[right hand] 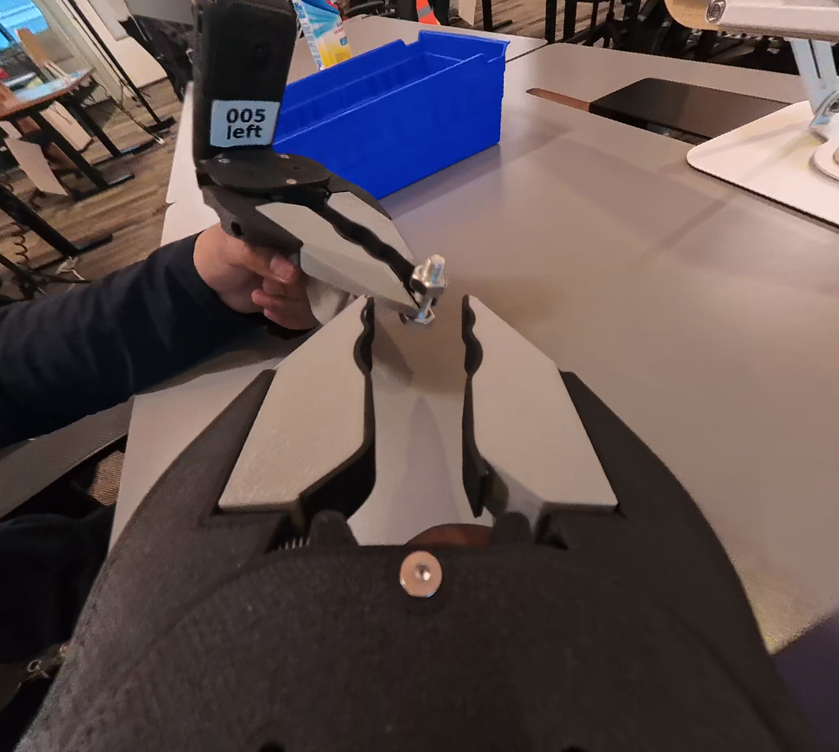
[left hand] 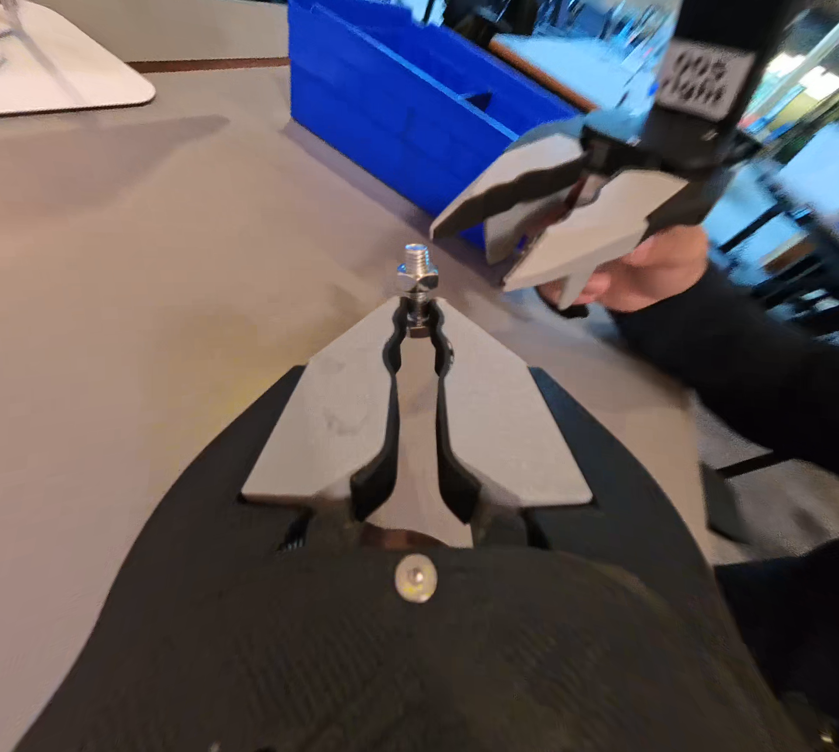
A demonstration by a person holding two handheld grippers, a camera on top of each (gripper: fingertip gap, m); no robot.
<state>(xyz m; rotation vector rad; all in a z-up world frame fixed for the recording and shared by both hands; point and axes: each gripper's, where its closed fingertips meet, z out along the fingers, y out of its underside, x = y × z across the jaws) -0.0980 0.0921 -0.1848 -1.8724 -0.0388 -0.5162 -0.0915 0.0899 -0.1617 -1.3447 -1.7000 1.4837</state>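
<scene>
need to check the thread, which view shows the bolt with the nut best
The left wrist view: the bolt stands sharp and centred, nut below its tip, pinched by the left gripper. The right wrist view shows it tilted and less clearly.

The left wrist view looks forward from just behind the left gripper (left hand: 416, 312), low and close over the grey bench (left hand: 159, 276), facing the blue bin (left hand: 386, 117) with the right gripper (left hand: 490, 248) at its upper right. The right wrist view sits behind the right gripper (right hand: 417, 307), somewhat higher, looking across the bench (right hand: 635, 276) toward the same bin (right hand: 390, 126), with the left gripper (right hand: 420, 298) close at its left. Both views share the bench, the bin and the bolt (left hand: 416, 276) (right hand: 429, 285), seen from crossing directions.
</scene>
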